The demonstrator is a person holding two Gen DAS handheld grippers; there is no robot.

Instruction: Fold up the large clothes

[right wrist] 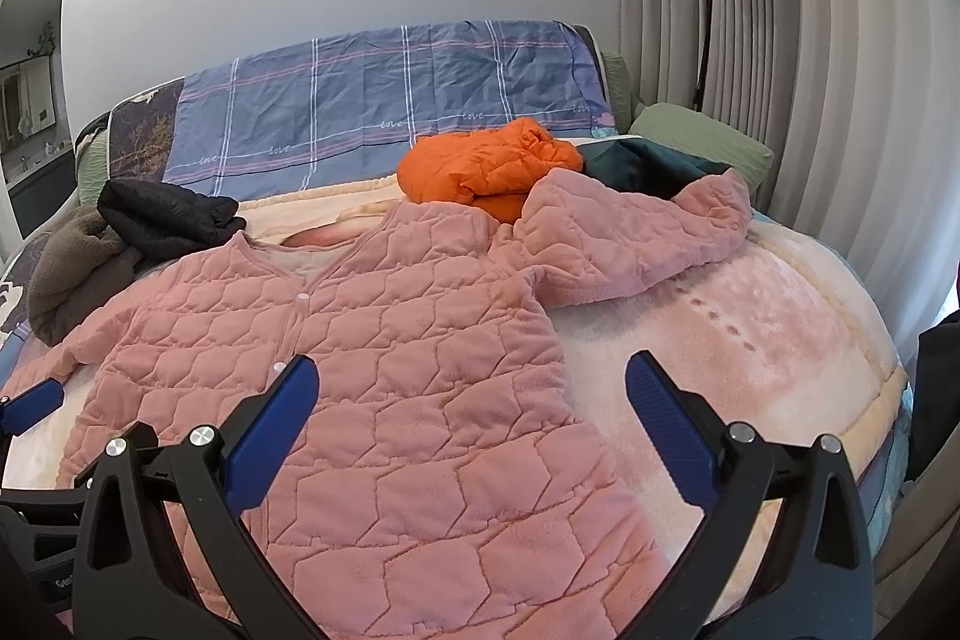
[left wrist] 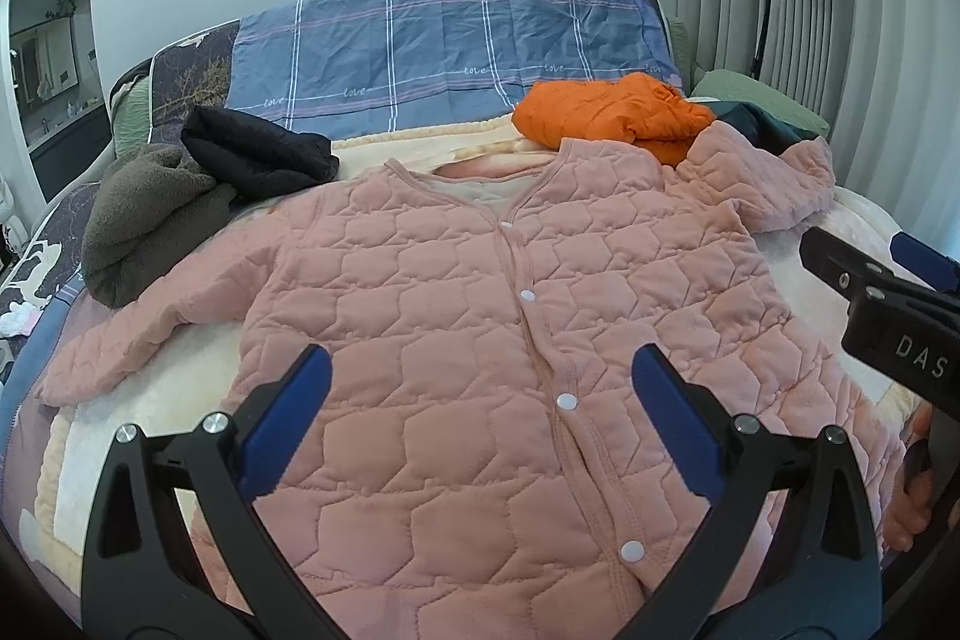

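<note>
1. Our left claw (left wrist: 480, 424) hangs with its blue fingers (left wrist: 288, 418) spread wide and nothing between them, above the lower front of the pink quilted jacket (left wrist: 456, 316).
2. Our right claw (right wrist: 471, 427) is spread just as wide and grips nothing, hovering over the jacket's side edge and the pale blanket (right wrist: 720, 340) beside it.
3. We see the jacket lying front up on the bed, snapped closed down the middle, with white snaps (left wrist: 566, 402) showing.
4. One sleeve (left wrist: 114, 352) stretches flat toward the bed's edge; the other sleeve (right wrist: 630, 238) lies bent up toward the pillows.
5. An orange puffer garment (right wrist: 486, 166) sits just past the collar, touching that bent sleeve.
6. A black garment (left wrist: 258, 154) and a brownish fleece (left wrist: 150, 220) lie heaped near the other shoulder.
</note>
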